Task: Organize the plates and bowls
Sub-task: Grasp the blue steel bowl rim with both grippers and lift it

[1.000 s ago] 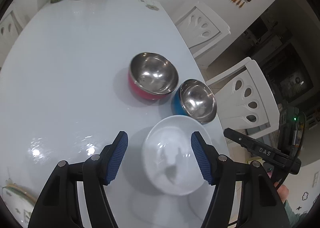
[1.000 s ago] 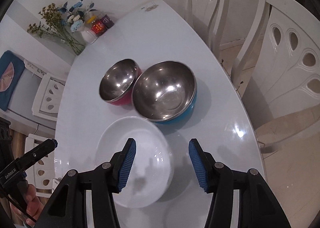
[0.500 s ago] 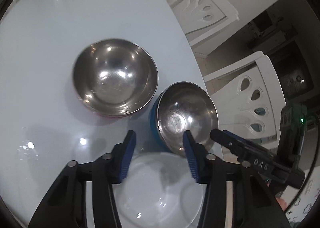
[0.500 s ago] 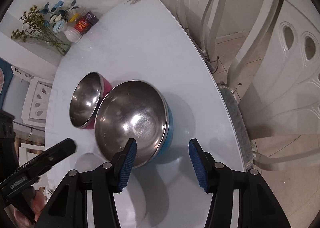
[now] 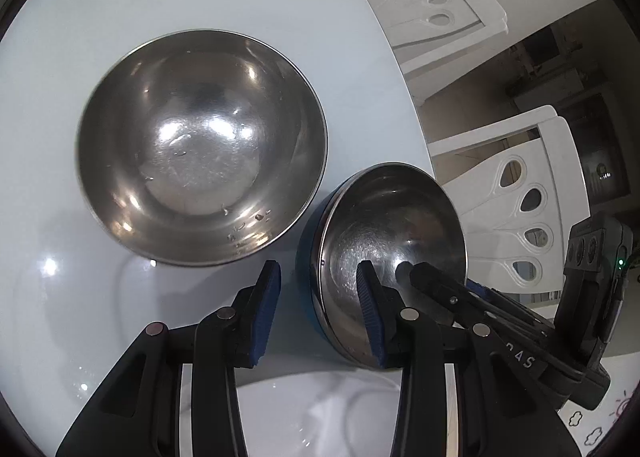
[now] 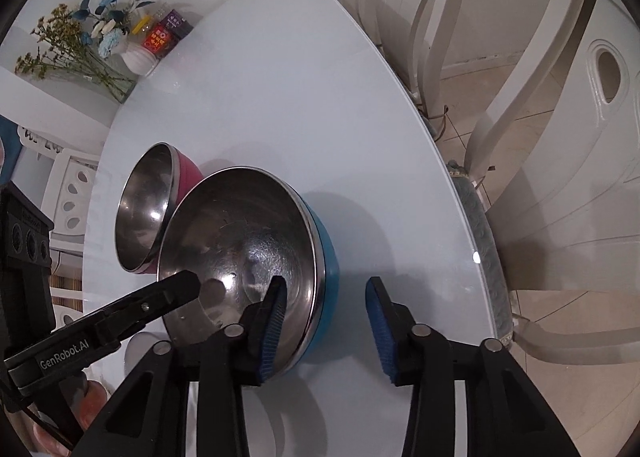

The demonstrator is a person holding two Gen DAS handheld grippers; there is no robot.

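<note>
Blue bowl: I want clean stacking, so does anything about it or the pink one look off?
The blue bowl has dark specks and smudges on its steel inside, and the pink bowl shows droplets and crumb-like bits near its rim. Both stand upright, touching. Both hand-held grippers, left and right, straddle the blue bowl's rim, open.

Two close downward wrist views, sharing blue bowl point(image 5: 312, 289).

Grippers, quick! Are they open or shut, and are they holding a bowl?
Left gripper: open, fingers either side of the blue bowl's rim, holding nothing.
Right gripper: open, also straddling that bowl's rim, holding nothing.
</note>
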